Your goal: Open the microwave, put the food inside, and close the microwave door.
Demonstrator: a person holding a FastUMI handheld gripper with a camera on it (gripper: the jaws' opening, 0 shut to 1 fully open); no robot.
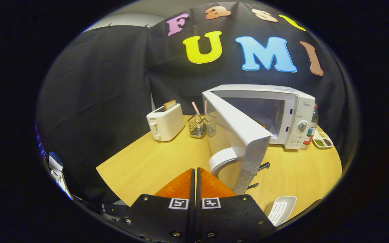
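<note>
The gripper has its fingers pressed together, holding nothing, just short of the door. The microwave stands at the table's back right corner, mouth facing forward. Its door hangs wide open, swung toward the front edge, its long side running out from the hinge, handle nearest the fingers. The door looks stiff and light; push its outer face near the handle. Something sits inside, unclear.
</note>
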